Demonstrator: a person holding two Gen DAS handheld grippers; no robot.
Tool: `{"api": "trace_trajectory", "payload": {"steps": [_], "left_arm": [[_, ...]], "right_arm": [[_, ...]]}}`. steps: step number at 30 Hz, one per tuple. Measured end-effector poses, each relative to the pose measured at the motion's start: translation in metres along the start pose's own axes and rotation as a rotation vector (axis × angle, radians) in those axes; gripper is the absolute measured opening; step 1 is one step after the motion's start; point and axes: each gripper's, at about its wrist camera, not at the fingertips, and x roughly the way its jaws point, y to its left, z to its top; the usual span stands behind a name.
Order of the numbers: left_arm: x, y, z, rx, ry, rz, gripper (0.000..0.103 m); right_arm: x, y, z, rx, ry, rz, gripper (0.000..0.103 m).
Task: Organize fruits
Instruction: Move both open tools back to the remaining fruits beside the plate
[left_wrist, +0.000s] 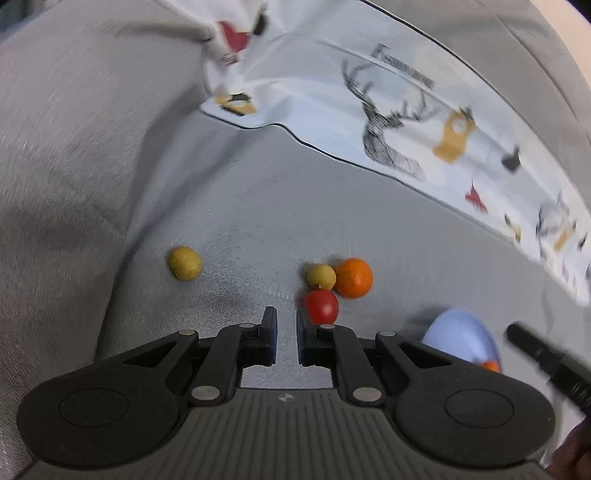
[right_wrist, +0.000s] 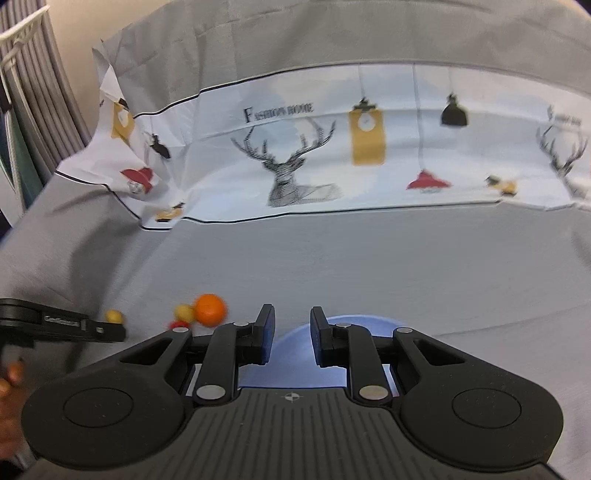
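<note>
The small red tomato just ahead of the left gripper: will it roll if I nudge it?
Probably. The small red tomato is round and smooth on soft grey fabric, so it may roll. It touches the pale yellow round fruit, which would likely shift too.

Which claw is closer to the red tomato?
Left. The left claw sits right beside the red tomato; the right claw hovers over the blue bowl, farther away.

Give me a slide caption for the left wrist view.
Left gripper, empty, above grey fabric near a red fruit, orange and two yellow fruits, blue bowl at right.
</note>
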Motion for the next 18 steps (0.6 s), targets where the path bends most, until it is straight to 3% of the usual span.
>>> {"api": "trace_trajectory", "payload": {"steps": [4, 11, 12, 14, 18], "left_arm": [[0.003, 0.012, 0.005, -0.100, -0.004, -0.022, 0.011], [0.012, 0.013, 0.008, -0.129, 0.039, -0.070, 0.014], [0.016, 0.010, 0.008, -0.123, 0.049, -0.072, 0.016], [0.022, 0.004, 0.006, -0.098, 0.075, -0.074, 0.035], [0.032, -0.008, 0.003, -0.034, 0.083, -0.051, 0.038]], "right_arm": [[0.023, 0.017, 0.003, -0.013, 0.031, 0.048, 0.022], [0.068, 0.031, 0.010, 0.053, 0.097, 0.105, 0.023], [0.074, 0.032, 0.010, 0.067, 0.106, 0.112, 0.024], [0.087, 0.035, 0.012, 0.091, 0.121, 0.123, 0.029], [0.110, 0.035, 0.017, 0.124, 0.140, 0.134, 0.043]]}}
